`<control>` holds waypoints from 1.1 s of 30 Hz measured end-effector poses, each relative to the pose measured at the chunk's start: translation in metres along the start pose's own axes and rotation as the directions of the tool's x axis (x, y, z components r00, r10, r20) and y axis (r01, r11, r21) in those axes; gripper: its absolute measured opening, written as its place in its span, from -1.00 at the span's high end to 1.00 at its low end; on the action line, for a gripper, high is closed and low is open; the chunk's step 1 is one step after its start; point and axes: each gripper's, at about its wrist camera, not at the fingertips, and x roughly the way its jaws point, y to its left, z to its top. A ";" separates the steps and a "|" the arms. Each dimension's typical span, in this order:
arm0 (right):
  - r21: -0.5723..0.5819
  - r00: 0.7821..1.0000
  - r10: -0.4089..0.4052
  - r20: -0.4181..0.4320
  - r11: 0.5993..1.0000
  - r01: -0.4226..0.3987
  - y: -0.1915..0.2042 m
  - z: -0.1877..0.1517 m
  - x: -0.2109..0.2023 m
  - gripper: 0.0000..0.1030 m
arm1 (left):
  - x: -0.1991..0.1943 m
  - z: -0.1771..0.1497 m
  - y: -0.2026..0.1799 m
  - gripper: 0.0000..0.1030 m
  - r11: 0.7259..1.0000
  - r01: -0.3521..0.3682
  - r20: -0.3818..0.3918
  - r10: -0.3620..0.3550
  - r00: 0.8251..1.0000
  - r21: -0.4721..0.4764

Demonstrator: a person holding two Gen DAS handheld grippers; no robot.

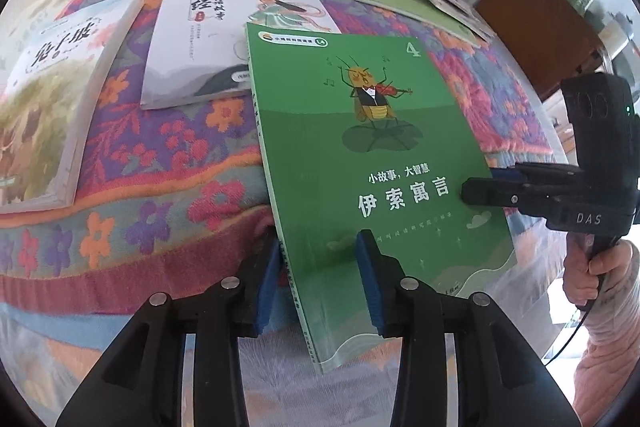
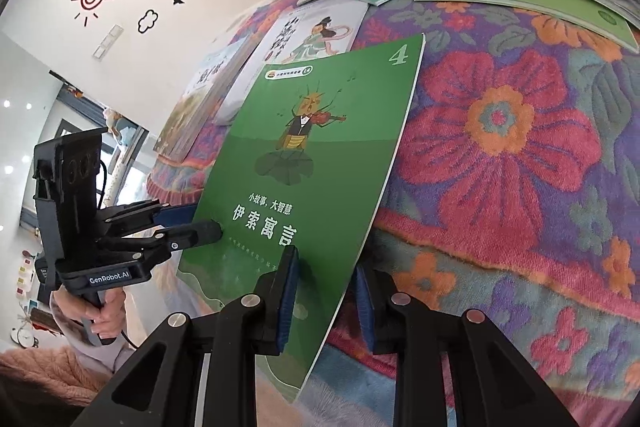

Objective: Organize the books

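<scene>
A thin green book [image 1: 360, 147] with a violin-playing cricket on its cover hangs tilted above the floral blanket [image 1: 160, 163]. My left gripper [image 1: 318, 247] straddles its lower spine corner; the jaws stand apart, with a gap beside the spine. From the right wrist view the left gripper [image 2: 204, 221] sits at the book's [image 2: 320, 155] left edge. My right gripper [image 2: 326, 259] is shut on the book's lower right edge, one pad on the cover and one behind. The left wrist view shows the right gripper [image 1: 476, 183] pinching that edge from the side.
A white illustrated book [image 1: 224, 39] and a thicker book [image 1: 52, 87] lie flat on the blanket at the left. Several thin green and pale booklets [image 1: 400, 3] overlap at the far edge. A brown wooden cabinet [image 1: 536, 27] stands beyond at the right, and a hand [image 1: 588, 275] holds the right gripper.
</scene>
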 end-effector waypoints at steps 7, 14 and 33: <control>0.001 0.999 0.006 -0.031 1.000 -0.006 0.005 -0.011 -0.002 0.49 | -0.003 -0.010 -0.005 0.32 1.000 0.006 -0.019 -0.005 1.000 0.017; -0.108 0.996 -0.075 -0.049 0.992 0.069 0.034 -0.023 -0.001 0.49 | -0.011 -0.012 -0.006 0.34 1.000 0.001 -0.003 -0.001 1.000 0.018; -0.307 0.989 -0.139 0.046 0.941 0.146 0.100 -0.041 -0.019 0.50 | -0.038 -0.022 -0.001 0.34 0.999 -0.009 0.044 0.008 0.999 0.038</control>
